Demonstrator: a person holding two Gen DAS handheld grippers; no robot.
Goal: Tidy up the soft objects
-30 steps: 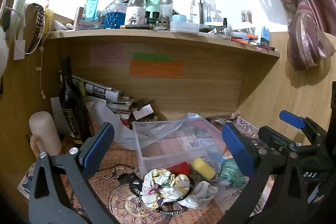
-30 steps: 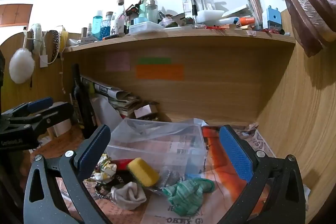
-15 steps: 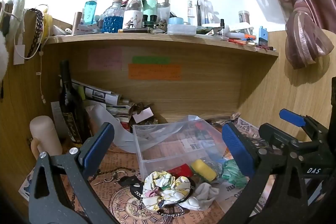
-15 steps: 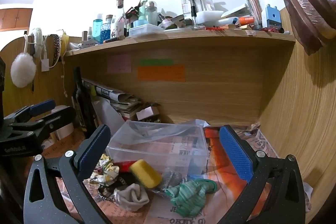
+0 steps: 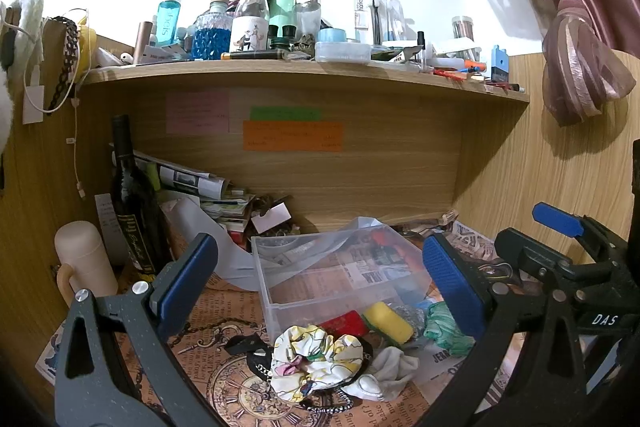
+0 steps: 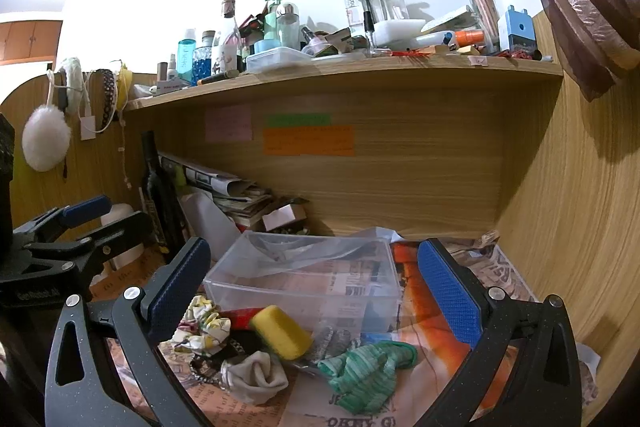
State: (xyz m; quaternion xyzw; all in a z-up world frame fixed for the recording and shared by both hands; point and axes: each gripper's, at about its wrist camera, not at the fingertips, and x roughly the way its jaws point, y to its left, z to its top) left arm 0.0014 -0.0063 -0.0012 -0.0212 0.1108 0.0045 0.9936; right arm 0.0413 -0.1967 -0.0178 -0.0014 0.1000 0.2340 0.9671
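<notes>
A clear plastic bin (image 5: 276, 311) (image 6: 304, 297) sits on the paper-covered desk, with a clear bag draped in it. In front of it lie a floral scrunchie (image 5: 316, 357) (image 6: 202, 325), a yellow sponge (image 5: 390, 321) (image 6: 282, 331), a red item (image 5: 346, 323), a grey-white cloth (image 5: 390, 371) (image 6: 254, 375) and a green cloth (image 5: 442, 327) (image 6: 366, 375). My left gripper (image 5: 320, 279) is open and empty above the pile. My right gripper (image 6: 316, 287) is open and empty, also over the pile and bin. Each gripper shows at the edge of the other's view.
A dark wine bottle (image 5: 134, 211) and a cream flask (image 5: 84, 263) stand at the left. Stacked papers (image 5: 192, 187) lean at the back. A cluttered shelf (image 5: 304, 69) overhangs the desk. A wooden wall (image 6: 580, 227) closes the right side. A black chain strap (image 5: 256, 357) lies by the scrunchie.
Both grippers have drifted slightly; the pile and bin sit a little higher in the views. Nothing has been picked up or shifted.
</notes>
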